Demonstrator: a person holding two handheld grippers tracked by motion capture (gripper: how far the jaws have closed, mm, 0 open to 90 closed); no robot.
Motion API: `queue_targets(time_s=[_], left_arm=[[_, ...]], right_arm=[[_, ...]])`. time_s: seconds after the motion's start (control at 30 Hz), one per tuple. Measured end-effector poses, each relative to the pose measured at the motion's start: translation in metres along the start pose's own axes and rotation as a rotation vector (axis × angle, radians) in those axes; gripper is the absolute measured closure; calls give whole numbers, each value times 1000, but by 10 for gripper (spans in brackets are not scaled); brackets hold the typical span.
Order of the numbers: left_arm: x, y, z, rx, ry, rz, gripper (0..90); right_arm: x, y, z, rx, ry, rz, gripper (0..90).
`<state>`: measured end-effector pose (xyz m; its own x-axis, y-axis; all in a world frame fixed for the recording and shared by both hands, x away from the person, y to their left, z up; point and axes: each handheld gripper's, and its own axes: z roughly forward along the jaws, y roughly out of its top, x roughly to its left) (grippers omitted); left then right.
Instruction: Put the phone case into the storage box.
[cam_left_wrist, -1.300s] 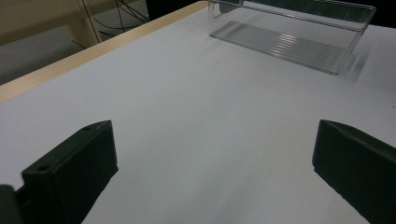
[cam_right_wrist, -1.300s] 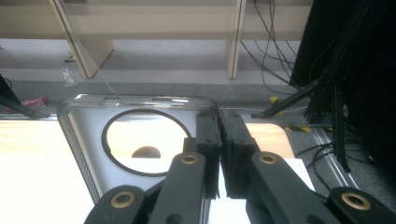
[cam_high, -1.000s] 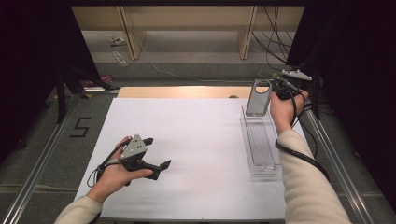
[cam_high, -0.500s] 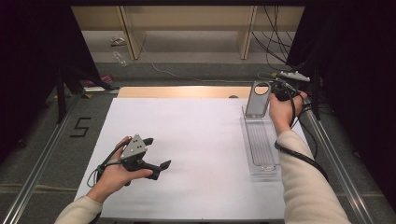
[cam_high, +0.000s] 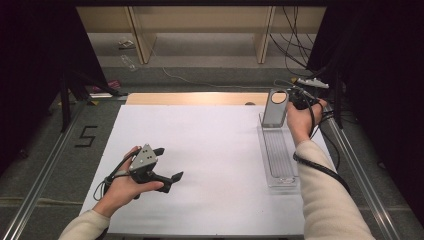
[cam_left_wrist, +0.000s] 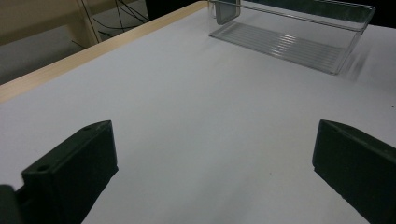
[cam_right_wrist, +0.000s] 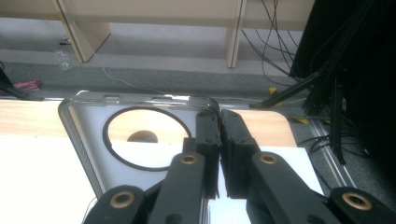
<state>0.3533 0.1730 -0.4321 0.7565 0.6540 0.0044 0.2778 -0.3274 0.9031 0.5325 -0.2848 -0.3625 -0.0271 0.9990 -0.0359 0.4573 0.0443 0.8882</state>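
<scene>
Nothing has moved since a second ago. At the bench's (cam_high: 210, 150) far right, the right gripper (cam_right_wrist: 219, 140) has its fingers clamped on the clear tray's (cam_high: 279, 157) raised end flap. That long tray points away. Left gripper's (cam_high: 167, 167) fingers stand apart.

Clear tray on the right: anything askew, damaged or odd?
Nothing stands out. The clear tray lies flat and square on the white sheet, apparently intact. Its upright end plate, with a round hole, is pinched by the right tongs.
</scene>
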Motion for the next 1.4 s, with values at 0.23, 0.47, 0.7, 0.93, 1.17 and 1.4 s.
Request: queue_targets(time_s=[0.23, 0.47, 0.7, 0.93, 1.17, 1.4], left_arm=[[0, 0, 0, 2, 0, 0, 0], [0, 0, 0, 2, 0, 0, 0], [0, 0, 0, 1, 0, -1, 0], [0, 0, 0, 1, -1, -1, 0], [0, 0, 0, 2, -1, 0, 0], [0, 0, 0, 2, 0, -1, 0]], right_arm=[[1, -2, 2, 10, 2, -3, 868], [2, -5, 4, 19, -1, -8, 868], [3, -5, 5, 21, -2, -11, 867], [3, -6, 6, 23, -3, -12, 865], [4, -7, 7, 26, -4, -11, 864], [4, -8, 8, 30, -4, -11, 864]])
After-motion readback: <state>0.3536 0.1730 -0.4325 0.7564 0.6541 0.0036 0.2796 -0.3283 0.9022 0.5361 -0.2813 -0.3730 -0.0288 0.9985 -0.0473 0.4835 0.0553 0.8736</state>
